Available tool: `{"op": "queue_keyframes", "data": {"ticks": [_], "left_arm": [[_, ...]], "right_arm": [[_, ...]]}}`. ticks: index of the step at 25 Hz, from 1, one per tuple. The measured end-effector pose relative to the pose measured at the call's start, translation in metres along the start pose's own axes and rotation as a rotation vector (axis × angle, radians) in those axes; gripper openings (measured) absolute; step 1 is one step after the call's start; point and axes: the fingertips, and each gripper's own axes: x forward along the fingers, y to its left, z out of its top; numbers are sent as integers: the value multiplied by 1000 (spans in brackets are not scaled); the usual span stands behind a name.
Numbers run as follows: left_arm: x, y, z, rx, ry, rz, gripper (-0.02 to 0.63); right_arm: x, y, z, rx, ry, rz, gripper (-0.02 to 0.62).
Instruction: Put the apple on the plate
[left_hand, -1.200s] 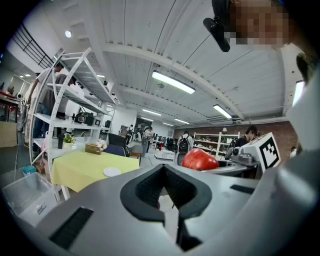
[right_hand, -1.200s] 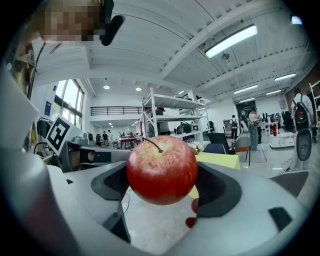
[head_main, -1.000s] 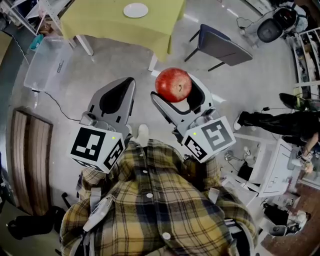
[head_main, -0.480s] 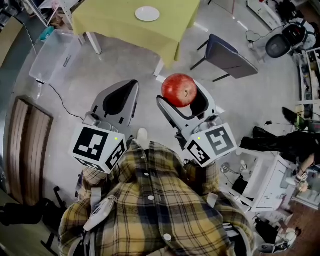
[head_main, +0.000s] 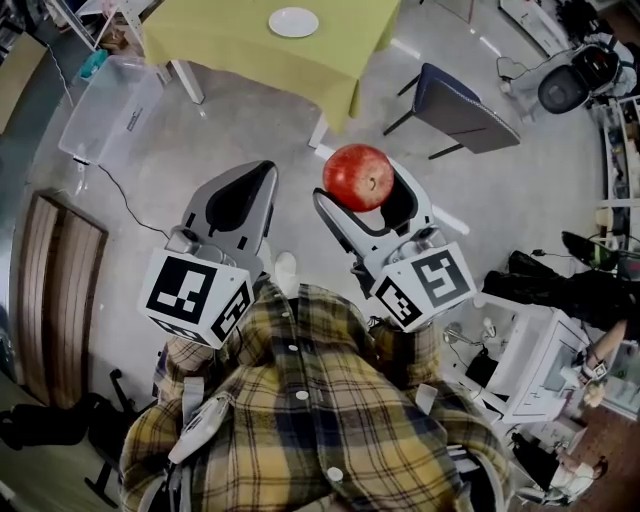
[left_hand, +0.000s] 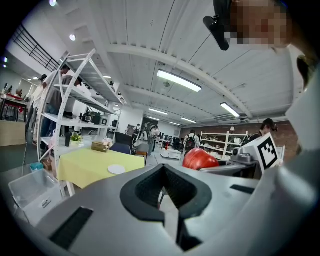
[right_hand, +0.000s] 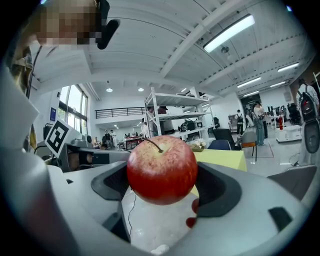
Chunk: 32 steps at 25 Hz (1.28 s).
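Floor (head_main: 150, 215), grey and smooth, filled most of the head view, and a yellow table (head_main: 250, 50) stood on it at the far edge. Nearer to us, in front of our checked shirt (head_main: 300, 400), we held both tools side by side above the floor. The left gripper (head_main: 264, 172) had its jaws together with nothing between them. The right gripper (head_main: 358, 188) had its jaws clamped on the apple (right_hand: 162, 169), one pad on each flank, near the tips; the upper part of the fruit stood above the jaws. The apple was round, so we could name no long axis, only the line through the stem (right_hand: 153, 145). This line was about upright, and the stem pointed up with a small lean to the left in the right gripper view. The skin was red and shiny, with paler yellowish speckles around the stem hollow. The white plate (head_main: 293, 22) lay on the yellow table, well apart from the apple.
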Motion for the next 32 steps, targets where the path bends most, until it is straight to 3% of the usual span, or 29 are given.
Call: {"op": "queue_keyframes", "data": {"ticks": [7,24,32], "left_arm": [[24,26,5,19,9,-18,2],[111,192,60,15,33,-104,2],[138,229,67,-2,57,-133,2]], "right_arm": [[31,-17,4,5,-3,-20,397],[212,-59,40,13,23,-108,397],[257,-76,52,11,40,-143,397]]}}
